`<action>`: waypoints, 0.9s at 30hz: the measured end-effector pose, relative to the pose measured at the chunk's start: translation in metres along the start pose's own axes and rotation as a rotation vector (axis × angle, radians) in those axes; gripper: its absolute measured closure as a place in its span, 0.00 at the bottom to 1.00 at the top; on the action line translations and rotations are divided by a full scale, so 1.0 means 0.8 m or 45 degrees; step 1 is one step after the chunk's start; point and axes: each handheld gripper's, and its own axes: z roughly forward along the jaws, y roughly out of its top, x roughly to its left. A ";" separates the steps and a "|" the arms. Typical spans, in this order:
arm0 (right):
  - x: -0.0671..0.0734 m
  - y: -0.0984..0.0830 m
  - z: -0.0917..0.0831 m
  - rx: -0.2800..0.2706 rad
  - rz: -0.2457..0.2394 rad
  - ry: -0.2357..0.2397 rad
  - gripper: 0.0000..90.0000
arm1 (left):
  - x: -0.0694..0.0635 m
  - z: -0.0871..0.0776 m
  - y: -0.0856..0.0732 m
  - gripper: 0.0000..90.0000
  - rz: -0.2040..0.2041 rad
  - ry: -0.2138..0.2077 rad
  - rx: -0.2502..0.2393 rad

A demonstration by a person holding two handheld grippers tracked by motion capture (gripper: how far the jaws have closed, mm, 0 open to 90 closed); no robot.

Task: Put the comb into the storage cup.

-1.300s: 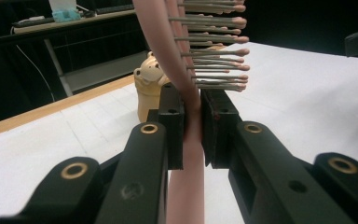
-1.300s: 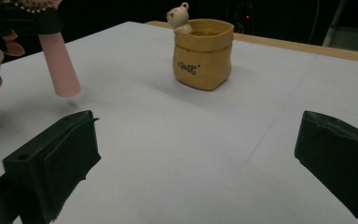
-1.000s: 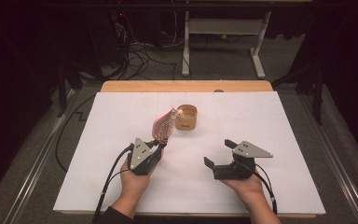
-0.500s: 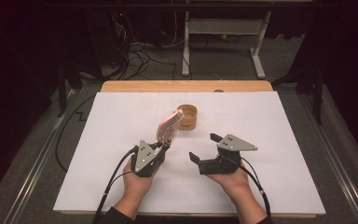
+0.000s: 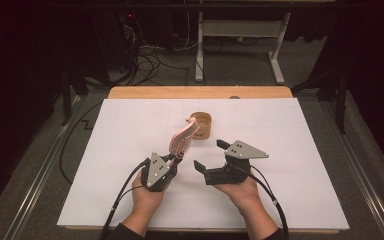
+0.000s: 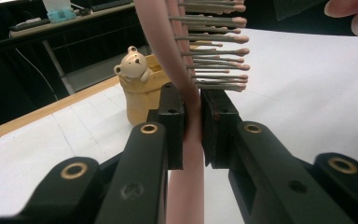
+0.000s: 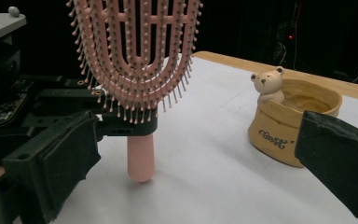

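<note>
Gripping a pink hairbrush (image 5: 182, 140) by its neck, the left gripper (image 5: 172, 159) holds it upright near a bear cup (image 5: 201, 125); the right gripper (image 5: 211, 156) gapes empty beside it.

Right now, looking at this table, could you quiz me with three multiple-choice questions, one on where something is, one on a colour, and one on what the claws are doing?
1. Where is the bear cup?
A. beyond the hairbrush
B. in a hand
C. on the floor

2. What colour is the hairbrush?
A. blue
B. pink
C. green

3. What holds the hairbrush?
A. the right gripper
B. nothing
C. the left gripper

Answers: 1 A, it stands on the table past the brush head. 2 B, handle and frame are pink. 3 C, the left gripper's fingers clamp the handle while the right gripper's stand apart.
</note>
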 end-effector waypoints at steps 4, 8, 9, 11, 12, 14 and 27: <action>0.004 0.000 -0.005 -0.020 0.007 0.009 0.00 | -0.004 -0.002 0.000 0.88 0.006 -0.008 0.003; 0.008 -0.001 -0.007 -0.030 0.035 0.042 0.00 | -0.014 -0.001 -0.001 0.88 0.031 -0.007 0.018; 0.009 0.000 -0.006 -0.030 0.027 0.045 0.00 | -0.017 0.000 -0.001 0.88 0.034 -0.010 0.017; 0.012 0.000 -0.005 -0.033 0.022 0.050 0.00 | -0.020 0.001 -0.001 0.88 0.029 -0.013 0.017; 0.013 0.001 -0.004 -0.037 0.024 0.055 0.00 | -0.021 0.002 -0.001 0.88 0.024 -0.022 0.016; 0.015 0.002 -0.004 -0.043 0.023 0.055 0.00 | -0.023 0.002 -0.002 0.88 0.031 -0.031 0.014; 0.027 0.009 -0.006 -0.077 0.040 0.068 0.00 | -0.044 0.000 0.001 0.88 0.102 -0.044 -0.018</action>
